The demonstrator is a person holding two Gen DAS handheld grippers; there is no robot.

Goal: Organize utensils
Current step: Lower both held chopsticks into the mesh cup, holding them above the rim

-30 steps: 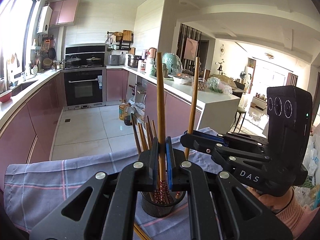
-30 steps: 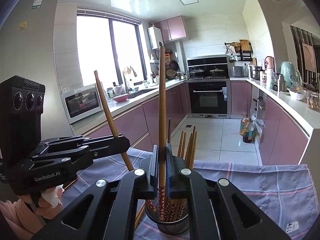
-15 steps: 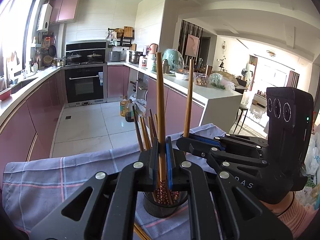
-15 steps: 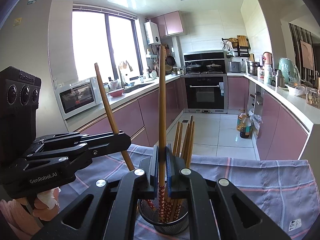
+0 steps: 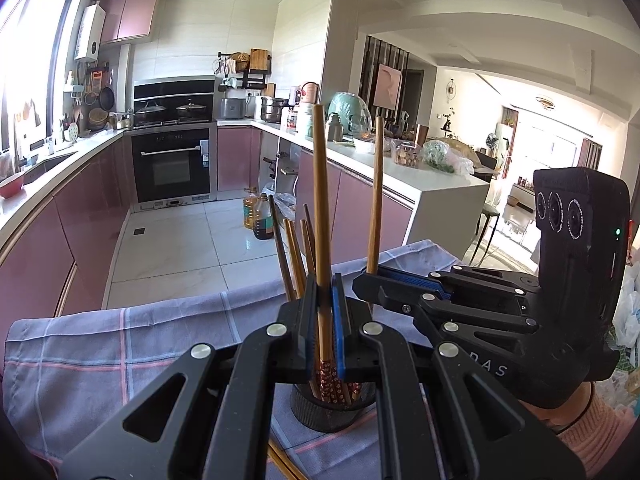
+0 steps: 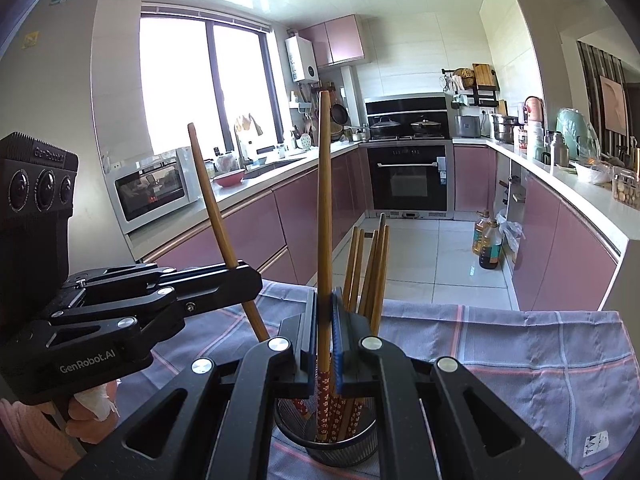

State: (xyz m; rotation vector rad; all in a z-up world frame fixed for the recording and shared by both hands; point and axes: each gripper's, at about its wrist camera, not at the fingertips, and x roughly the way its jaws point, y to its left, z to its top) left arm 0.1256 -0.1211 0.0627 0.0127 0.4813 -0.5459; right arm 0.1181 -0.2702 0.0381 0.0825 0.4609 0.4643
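A black mesh utensil cup (image 5: 334,410) (image 6: 340,442) stands on a blue checked cloth (image 5: 100,352) and holds several wooden chopsticks (image 5: 294,256) (image 6: 372,272). My left gripper (image 5: 325,312) is shut on one upright chopstick (image 5: 320,200), its patterned lower end inside the cup. My right gripper (image 6: 325,316) is shut on another upright chopstick (image 6: 323,200), its lower end also in the cup. Each gripper shows in the other's view, left (image 6: 240,280) and right (image 5: 370,280).
The cloth (image 6: 520,352) covers a table at the kitchen's edge. More chopsticks lie on the cloth at the near edge (image 5: 284,464). Pink cabinets (image 6: 560,248), an oven (image 5: 172,164), a microwave (image 6: 152,188) and oil bottles (image 5: 258,216) stand beyond.
Both grippers have sunk a little with their chopsticks, whose lower ends now sit deeper in the cup. The right gripper has drawn closer to the left.
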